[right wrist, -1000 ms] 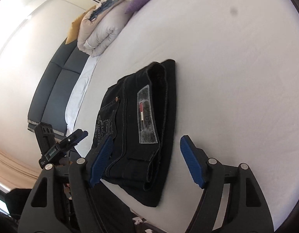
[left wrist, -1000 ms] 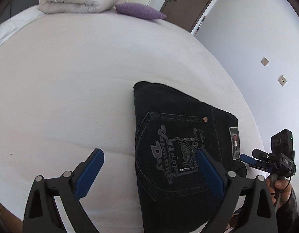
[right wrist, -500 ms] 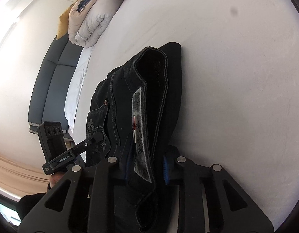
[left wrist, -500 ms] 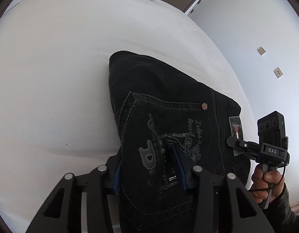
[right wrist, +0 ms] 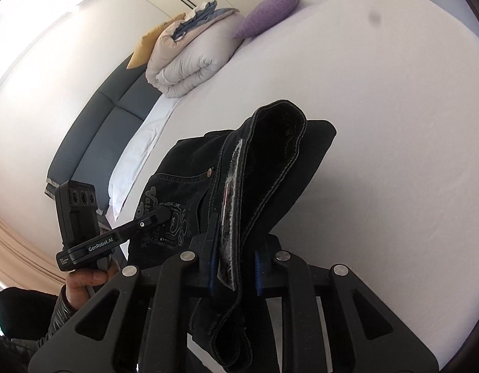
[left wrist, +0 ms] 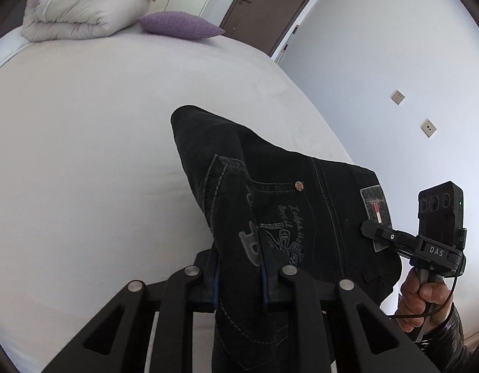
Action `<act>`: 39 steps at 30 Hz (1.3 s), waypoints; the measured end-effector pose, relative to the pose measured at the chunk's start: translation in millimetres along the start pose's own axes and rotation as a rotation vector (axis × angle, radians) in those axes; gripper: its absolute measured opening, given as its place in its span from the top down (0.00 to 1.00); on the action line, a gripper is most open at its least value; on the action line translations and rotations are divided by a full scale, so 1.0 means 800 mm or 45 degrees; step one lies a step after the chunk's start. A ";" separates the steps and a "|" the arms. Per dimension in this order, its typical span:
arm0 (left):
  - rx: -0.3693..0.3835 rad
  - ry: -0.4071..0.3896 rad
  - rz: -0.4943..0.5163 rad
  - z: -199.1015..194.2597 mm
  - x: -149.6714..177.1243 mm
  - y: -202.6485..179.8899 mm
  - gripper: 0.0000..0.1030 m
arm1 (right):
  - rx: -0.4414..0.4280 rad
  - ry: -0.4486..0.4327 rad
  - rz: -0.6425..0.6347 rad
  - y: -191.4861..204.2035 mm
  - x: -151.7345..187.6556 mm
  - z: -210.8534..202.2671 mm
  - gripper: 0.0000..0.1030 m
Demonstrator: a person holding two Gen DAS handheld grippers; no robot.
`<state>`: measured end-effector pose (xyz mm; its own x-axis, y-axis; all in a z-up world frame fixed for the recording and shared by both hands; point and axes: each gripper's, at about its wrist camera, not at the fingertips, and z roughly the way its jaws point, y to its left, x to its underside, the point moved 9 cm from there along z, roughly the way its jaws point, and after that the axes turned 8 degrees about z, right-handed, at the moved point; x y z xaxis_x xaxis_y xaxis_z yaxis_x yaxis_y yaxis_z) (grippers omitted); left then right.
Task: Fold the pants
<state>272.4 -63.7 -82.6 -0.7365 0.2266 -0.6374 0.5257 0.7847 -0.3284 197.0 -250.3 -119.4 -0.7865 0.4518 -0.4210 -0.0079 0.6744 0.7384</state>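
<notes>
Left wrist view: the left gripper (left wrist: 239, 275) is clamped on the folded pants (left wrist: 289, 192), their near edge raised off the bed (left wrist: 84, 155); right wrist view: the right gripper (right wrist: 233, 269) pinches the waistband end (patch side); likely the final lift, next needing both to travel level together.

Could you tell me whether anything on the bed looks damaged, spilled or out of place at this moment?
Nothing looks damaged or spilled. The folded black pants are pinched at their near edge by the left gripper and the right gripper, so that edge bunches and tents up. One small dark spot marks the white sheet near the purple pillow.
</notes>
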 end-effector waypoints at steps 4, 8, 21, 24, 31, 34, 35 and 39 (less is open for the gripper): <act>0.033 0.006 0.015 0.037 -0.032 -0.011 0.81 | 0.010 -0.025 0.031 -0.034 -0.054 -0.013 0.84; 0.055 0.063 -0.010 0.092 -0.035 -0.010 0.81 | 0.042 -0.013 0.107 -0.102 -0.082 -0.005 0.84; -0.087 0.087 -0.017 0.104 0.015 0.021 0.47 | 0.129 -0.191 0.281 -0.219 -0.061 -0.060 0.50; -0.234 -0.041 0.108 0.049 0.011 0.002 0.23 | 0.255 -0.341 0.207 -0.207 -0.053 -0.113 0.50; -0.648 -0.564 0.450 -0.110 -0.022 -0.088 0.00 | 0.478 -0.794 -0.045 -0.093 -0.017 -0.252 0.31; -0.748 -0.651 0.485 -0.165 -0.029 -0.113 0.00 | 0.579 -1.047 -0.158 -0.035 0.006 -0.318 0.07; -0.778 -0.673 0.477 -0.187 -0.025 -0.114 0.00 | 0.605 -1.145 -0.195 -0.016 0.016 -0.343 0.04; -0.962 -0.682 0.345 -0.252 0.004 -0.107 0.00 | 0.699 -1.441 -0.379 0.065 0.043 -0.408 0.00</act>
<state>139.2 -13.8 83.4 -0.2402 0.3083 -0.9204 0.0987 0.9511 0.2928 -31.8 -390.2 76.6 0.1614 0.3020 -0.9396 0.3741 0.8623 0.3414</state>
